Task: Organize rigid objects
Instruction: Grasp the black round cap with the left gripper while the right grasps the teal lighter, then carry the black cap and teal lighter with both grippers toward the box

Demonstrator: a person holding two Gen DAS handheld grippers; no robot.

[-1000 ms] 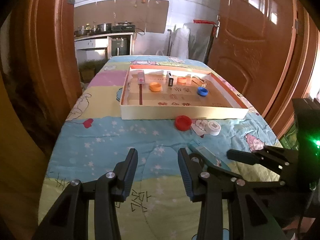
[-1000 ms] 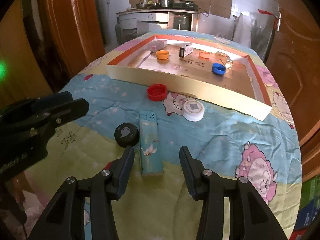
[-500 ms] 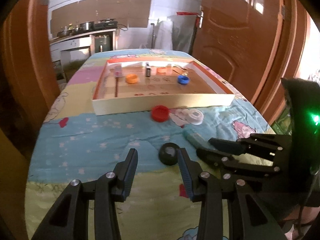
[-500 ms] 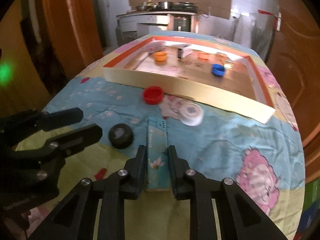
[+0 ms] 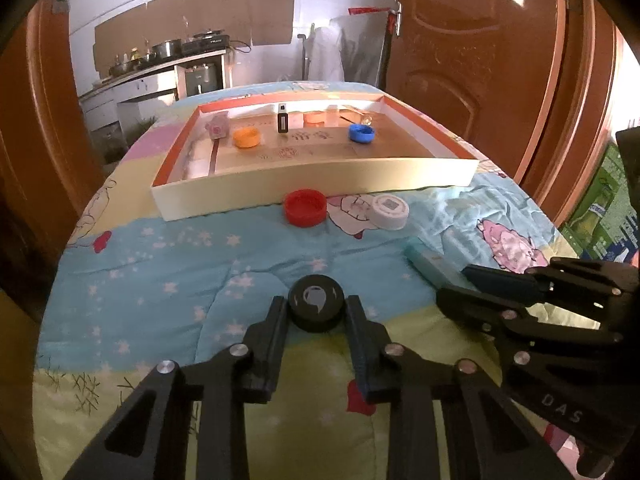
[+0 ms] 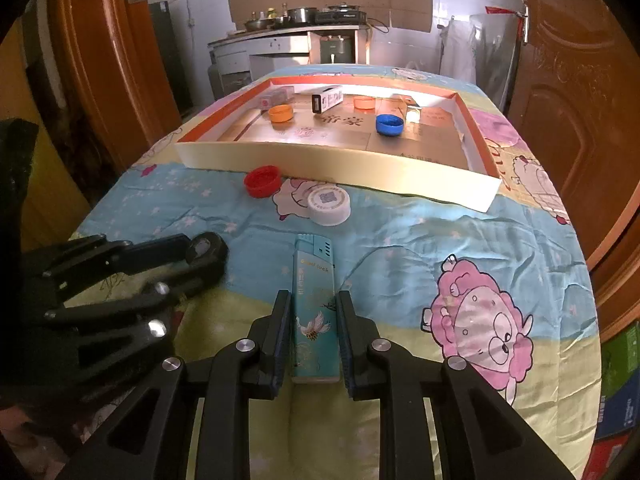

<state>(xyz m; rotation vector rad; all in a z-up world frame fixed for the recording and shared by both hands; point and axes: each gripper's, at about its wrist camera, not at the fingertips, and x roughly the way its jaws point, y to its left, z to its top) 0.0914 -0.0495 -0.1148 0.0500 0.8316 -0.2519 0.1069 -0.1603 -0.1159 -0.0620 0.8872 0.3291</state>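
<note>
Bedding with a cartoon print [image 6: 400,248] covers the whole work surface, and on it lies the landmark for everything else: a shallow cardboard tray [image 5: 320,184] with orange inner walls. Inside the tray already sit an orange cap [image 5: 246,137], a blue cap [image 5: 361,133], a second orange cap [image 6: 364,102] at the far side, a small dark box [image 6: 327,99], a pale pink box [image 5: 217,128] in the far left corner and a small clear item I cannot identify.

Four pieces remain outside. Just beside the tray's near wall rest a red cap [image 5: 305,207] and a white cap [image 5: 389,211]. Well nearer the camera than the tray, the right gripper [image 6: 311,316] is clamped on a teal lighter [image 6: 314,280], pads pressed to its two long sides, the lighter lying flat on the cloth. Left of that, the left gripper [image 5: 316,312] has just been closing around a black cap [image 5: 317,307]; its fingers [image 5: 276,320] now sit against the cap's sides, apparently gripping it.

By my reckoning the sorting is a little past halfway: both held pieces still need carrying to the tray, then the red and white caps.
</note>
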